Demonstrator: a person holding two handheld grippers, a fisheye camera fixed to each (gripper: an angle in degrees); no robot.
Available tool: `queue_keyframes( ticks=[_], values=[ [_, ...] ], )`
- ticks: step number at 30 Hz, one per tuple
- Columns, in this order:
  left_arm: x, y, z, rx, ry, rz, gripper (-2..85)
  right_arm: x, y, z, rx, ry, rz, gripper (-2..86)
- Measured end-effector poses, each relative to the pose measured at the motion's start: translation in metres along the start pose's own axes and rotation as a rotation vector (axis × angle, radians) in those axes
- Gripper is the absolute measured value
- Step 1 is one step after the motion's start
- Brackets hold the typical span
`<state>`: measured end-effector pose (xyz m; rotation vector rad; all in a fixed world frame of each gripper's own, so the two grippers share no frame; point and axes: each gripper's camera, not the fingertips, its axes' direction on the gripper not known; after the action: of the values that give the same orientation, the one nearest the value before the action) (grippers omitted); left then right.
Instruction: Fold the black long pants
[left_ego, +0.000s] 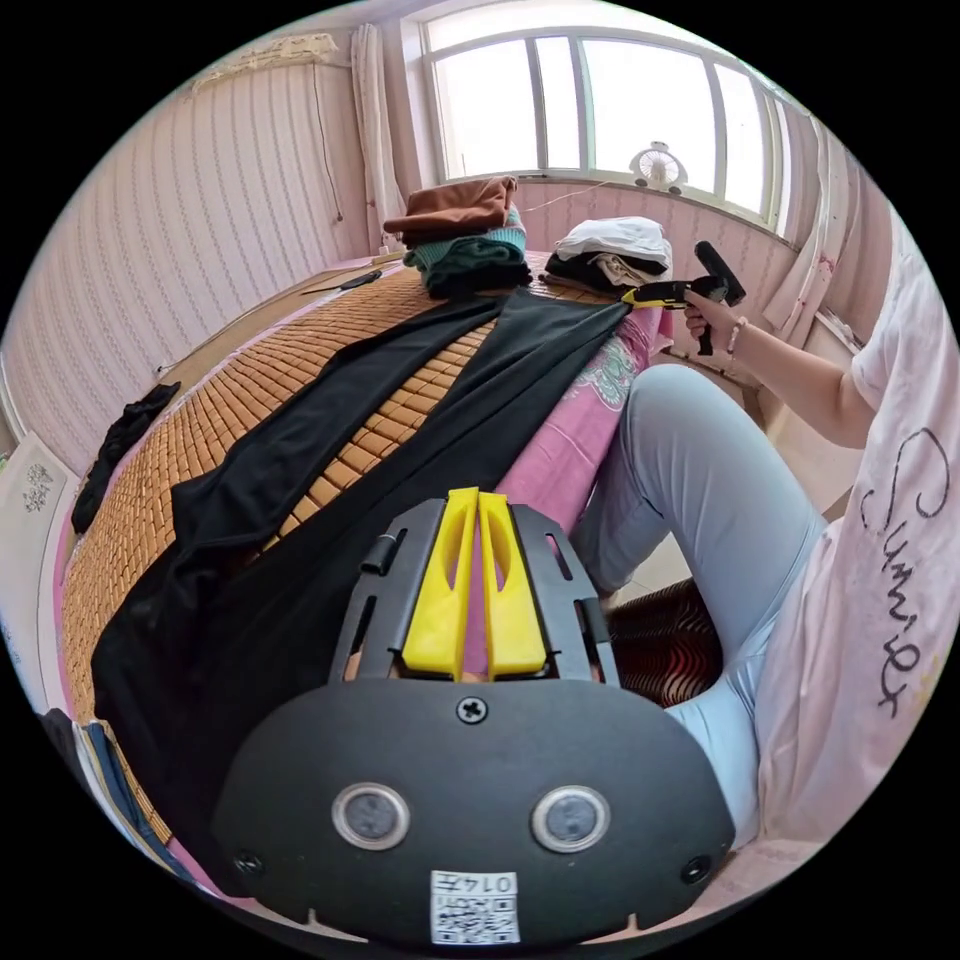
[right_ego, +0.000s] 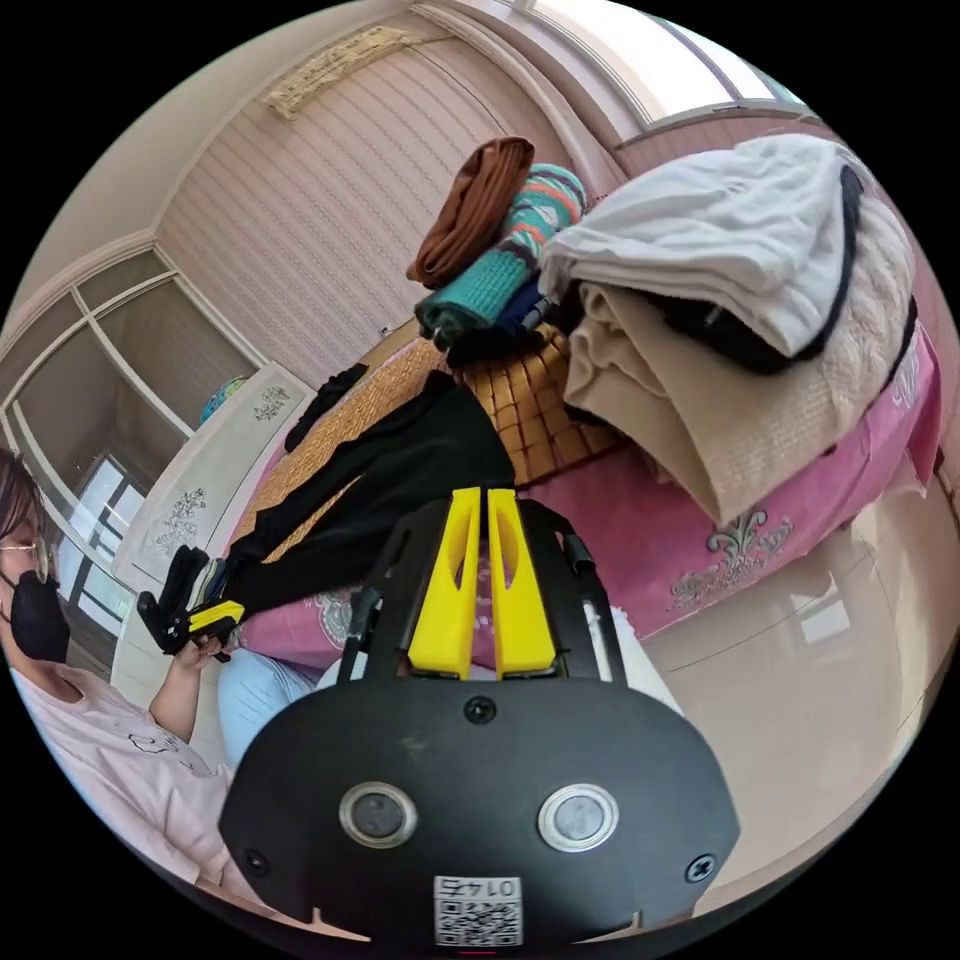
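In the left gripper view the left gripper (left_ego: 478, 580) has its yellow jaws pressed together with nothing between them, poised over the near edge of the bed. Just beyond its tips lie the black long pants (left_ego: 330, 480), spread flat with both legs running away across a woven bamboo mat (left_ego: 200, 420) that covers a pink sheet (left_ego: 580, 430). At the far ends of the legs sit a folded stack of clothes (left_ego: 465, 235) and a white and beige pile (left_ego: 612, 250). Past them a wide window (left_ego: 600, 100) lights striped pink wallpaper.

To the right of the claw, a person in a pale shirt bearing cursive lettering holds the right gripper (left_ego: 640, 296) near the pant hems. In its own view the right gripper (right_ego: 480, 590) is likewise clenched empty, the pants (right_ego: 400, 480) just ahead. Each gripper's housing carries a square code sticker.
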<state>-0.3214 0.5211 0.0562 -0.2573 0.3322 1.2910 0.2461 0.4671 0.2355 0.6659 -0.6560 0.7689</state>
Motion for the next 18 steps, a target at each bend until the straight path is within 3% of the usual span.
queue_keyframes(
  ticks=[7, 18],
  values=[
    [0.015, -0.004, 0.007, -0.046, 0.032, 0.076, -0.9, 0.013, 0.030, -0.020, 0.040, -0.032, 0.050, 0.4],
    [-0.040, 0.000, -0.029, -0.075, -0.312, -0.094, 6.0, -0.052, 0.021, -0.068, 0.192, -0.091, -0.157, 0.5]
  ],
)
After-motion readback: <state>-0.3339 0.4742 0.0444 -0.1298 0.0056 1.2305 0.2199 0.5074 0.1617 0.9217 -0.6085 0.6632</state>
